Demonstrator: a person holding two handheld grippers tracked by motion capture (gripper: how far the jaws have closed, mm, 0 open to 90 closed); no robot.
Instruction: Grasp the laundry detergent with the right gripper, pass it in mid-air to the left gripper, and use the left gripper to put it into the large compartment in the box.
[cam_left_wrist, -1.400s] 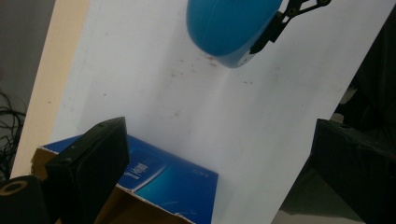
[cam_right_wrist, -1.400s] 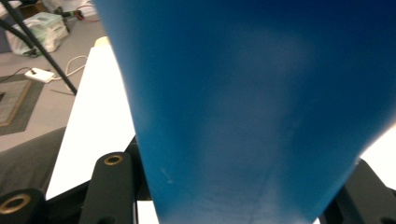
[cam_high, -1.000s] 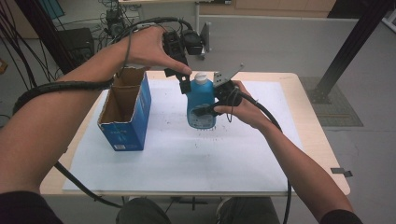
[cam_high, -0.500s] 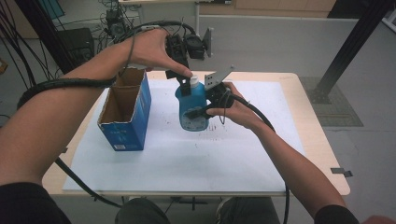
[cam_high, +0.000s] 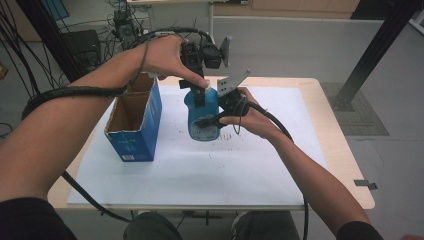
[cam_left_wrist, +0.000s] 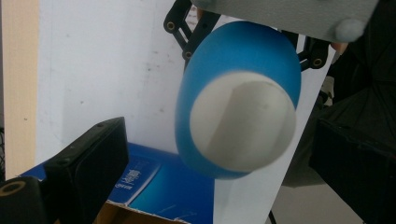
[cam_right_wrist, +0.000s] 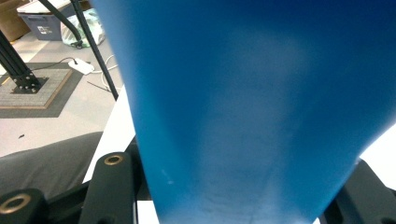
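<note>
high view: even, diffuse room light, moderately bright; soft, faint shadows under the blue box (cam_high: 134, 122) and the bottle (cam_high: 202, 116) on the white counter (cam_high: 260, 165). no glare. slightly soft focus overall, near forearms at the bottom edge dim.

left gripper view: bottle's white cap (cam_left_wrist: 243, 123) and blue body blurred, too close to focus; the black claw edges soft and dark; white surface behind bright, almost washed out.

right gripper view: blue bottle (cam_right_wrist: 252, 107) out of focus with a pale sheen; floor beyond sharper.
</note>
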